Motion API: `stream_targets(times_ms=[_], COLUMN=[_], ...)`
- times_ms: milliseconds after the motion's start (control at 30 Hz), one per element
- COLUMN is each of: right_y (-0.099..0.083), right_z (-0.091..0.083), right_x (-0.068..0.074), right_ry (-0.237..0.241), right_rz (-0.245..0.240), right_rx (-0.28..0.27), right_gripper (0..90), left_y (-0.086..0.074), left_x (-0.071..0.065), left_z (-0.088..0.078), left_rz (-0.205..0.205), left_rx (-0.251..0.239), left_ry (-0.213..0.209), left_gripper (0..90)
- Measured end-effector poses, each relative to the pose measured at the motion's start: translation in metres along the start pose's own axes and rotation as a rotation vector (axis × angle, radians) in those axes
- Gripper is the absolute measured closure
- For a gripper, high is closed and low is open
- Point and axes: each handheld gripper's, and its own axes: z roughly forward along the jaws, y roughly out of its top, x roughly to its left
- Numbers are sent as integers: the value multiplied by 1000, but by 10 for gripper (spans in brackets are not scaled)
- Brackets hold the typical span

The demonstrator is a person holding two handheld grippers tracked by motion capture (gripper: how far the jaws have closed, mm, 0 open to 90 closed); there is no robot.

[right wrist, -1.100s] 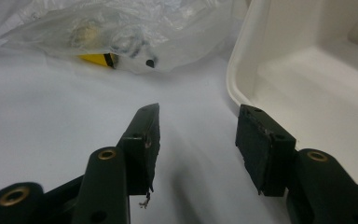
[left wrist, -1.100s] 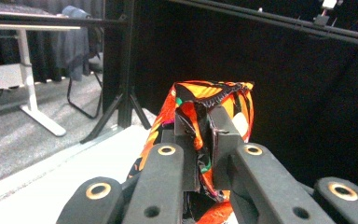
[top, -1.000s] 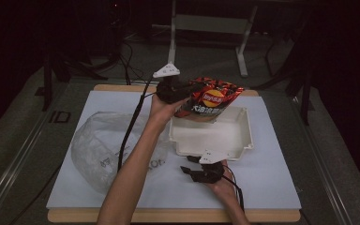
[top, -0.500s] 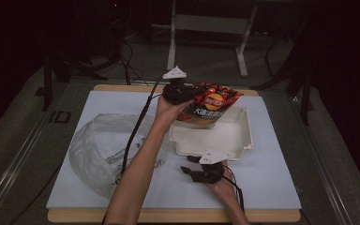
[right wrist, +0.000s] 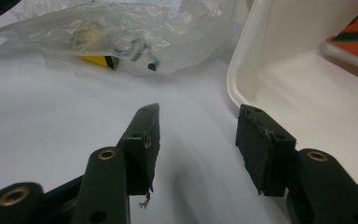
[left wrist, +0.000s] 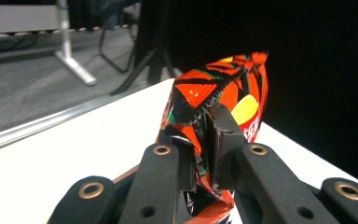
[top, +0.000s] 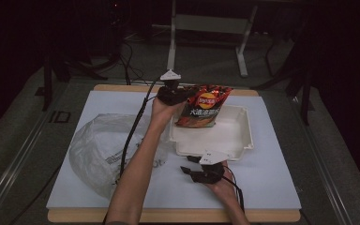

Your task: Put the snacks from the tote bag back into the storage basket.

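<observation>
A red and black chip bag [top: 204,110] stands tilted over the back left of the white tray [top: 234,140], its lower end in the tray. My left gripper [top: 187,96] holds the bag's upper left edge. In the left gripper view the bag's crimped seam [left wrist: 200,126] sits pinched between the two pads of the left gripper [left wrist: 203,140]; the jaws have just been opening a little, with the bag between them. My right gripper [top: 187,168] rests on the white mat in front of the tray. It is open, right gripper [right wrist: 198,126], with nothing between its jaws.
A crumpled clear plastic bag [top: 103,145] lies on the left of the mat, with a yellow item [right wrist: 95,60] inside. The tray's rim [right wrist: 235,79] is close to the right gripper's right jaw. A wooden board edges the mat; dark stands are behind the table.
My left hand has come down with the chip bag, and the bag's lower end now sits lower in the tray. The right hand has kept still.
</observation>
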Motion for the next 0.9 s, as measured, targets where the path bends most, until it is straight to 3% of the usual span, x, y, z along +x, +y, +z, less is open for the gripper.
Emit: stream_targets(times_ms=[200,467,633,900], right_y=[0,0,0,0], right_z=[0,0,0,0], right_x=[1,1,1,1], right_ry=[-3,-4,-4,-6], right_rz=[-3,-8,-5,-11], right_rx=[4,3,2,2], right_gripper=[495,493,493,493], left_y=[-9,-15,-19,-18], left_x=[8,5,8,12], left_z=[0,8,9,11], left_rz=[12,70,40,0], left_rx=[50,122,141,143], left_ry=[78,171,194,286], left_gripper=[722,594,534,515])
